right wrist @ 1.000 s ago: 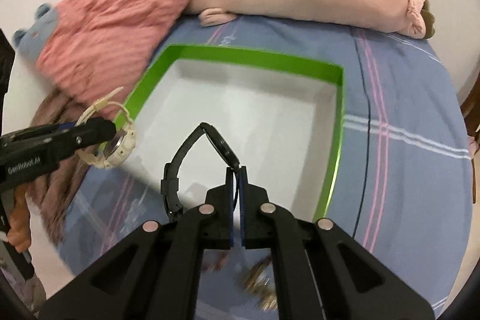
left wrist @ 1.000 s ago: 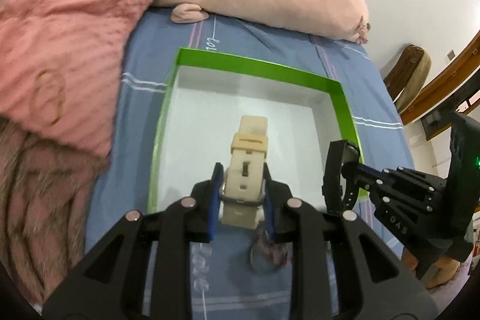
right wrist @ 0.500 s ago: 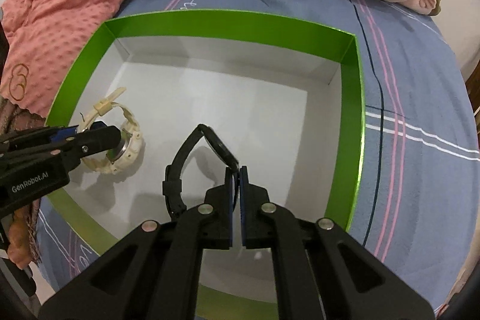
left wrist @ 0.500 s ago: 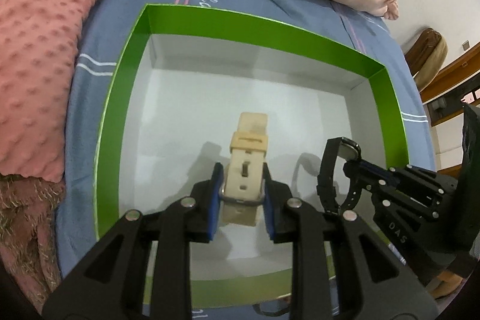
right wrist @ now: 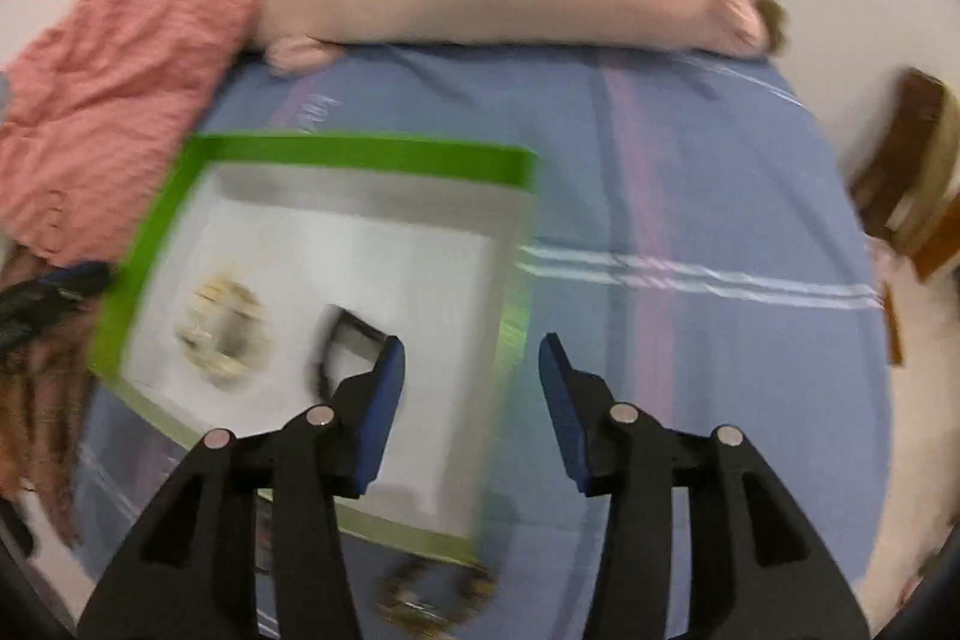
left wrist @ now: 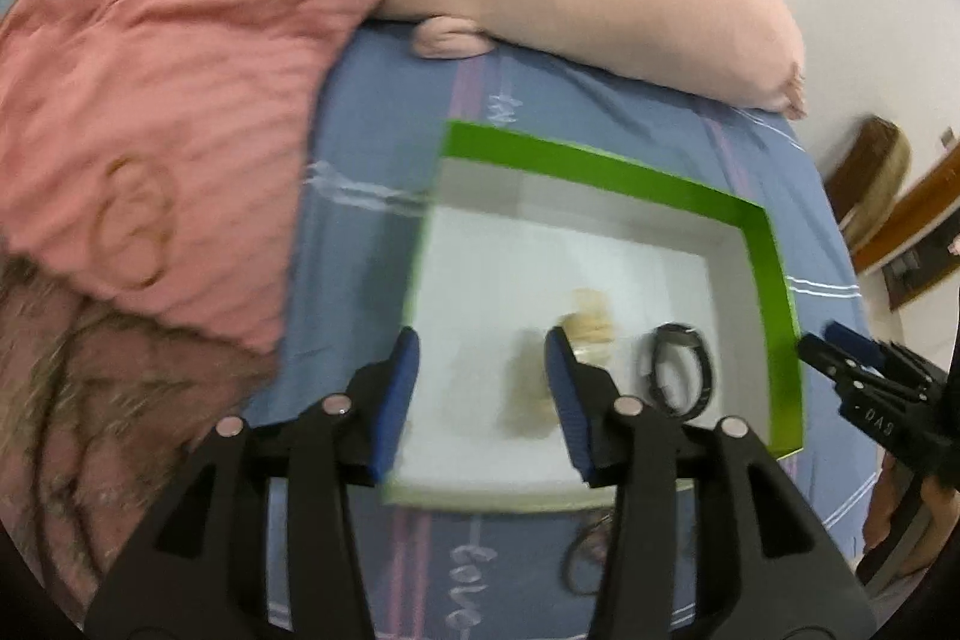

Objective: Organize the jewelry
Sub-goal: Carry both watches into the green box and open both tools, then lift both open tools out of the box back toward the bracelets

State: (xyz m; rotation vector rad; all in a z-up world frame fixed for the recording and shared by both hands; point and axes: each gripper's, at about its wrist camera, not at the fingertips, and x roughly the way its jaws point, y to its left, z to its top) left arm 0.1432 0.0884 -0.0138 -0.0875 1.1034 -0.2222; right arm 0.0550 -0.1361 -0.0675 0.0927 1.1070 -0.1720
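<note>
Watches lie side by side on the white floor of the green-rimmed box (left wrist: pixel 774 292) on the blue bedsheet (right wrist: pixel 690 196): the cream watch (left wrist: pixel 585 325) to the left, the black watch (left wrist: pixel 681 367) to the right, apart. The left gripper (left wrist: pixel 480 394) and the right gripper (right wrist: pixel 471 400) are both opening, with nothing pressed between the pads. Only the left view shows the right gripper from the side, past the box's right rim. Only the right view shows a blurred gold-coloured piece (right wrist: pixel 432 595) on the sheet near the box's near edge.
</note>
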